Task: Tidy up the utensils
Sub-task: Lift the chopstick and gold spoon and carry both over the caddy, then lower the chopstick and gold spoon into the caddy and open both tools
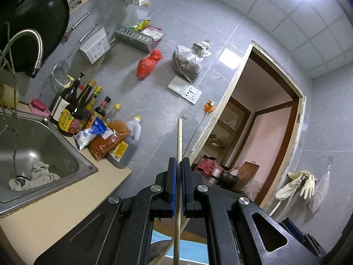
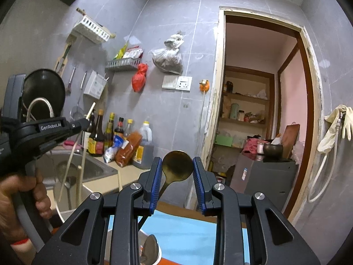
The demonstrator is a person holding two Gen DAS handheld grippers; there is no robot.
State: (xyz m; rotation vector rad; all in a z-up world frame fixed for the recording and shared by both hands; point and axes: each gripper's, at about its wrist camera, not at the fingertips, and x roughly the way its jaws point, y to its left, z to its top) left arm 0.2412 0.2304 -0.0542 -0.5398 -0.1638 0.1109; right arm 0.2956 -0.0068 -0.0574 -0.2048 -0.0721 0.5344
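Observation:
My left gripper (image 1: 179,161) is shut on a pale wooden chopstick (image 1: 179,139) that sticks up past the fingertips. In the right wrist view the left gripper (image 2: 85,119) shows at the left with the chopstick (image 2: 91,110) tilted up. My right gripper (image 2: 177,167) holds a dark brass spoon (image 2: 176,165); the bowl stands between the blue pads (image 2: 155,176), and the jaws are partly closed around it. A clear container (image 2: 70,190) with more chopsticks stands below the left gripper. A metal spoon (image 2: 151,251) lies in a white holder below.
A steel sink (image 1: 44,145) with a cloth sits left, with sauce bottles (image 1: 75,110) and packets (image 1: 108,139) beside it on the beige counter (image 1: 66,205). A blue mat (image 2: 187,234) lies under the right gripper. A doorway (image 2: 264,110) opens at the right.

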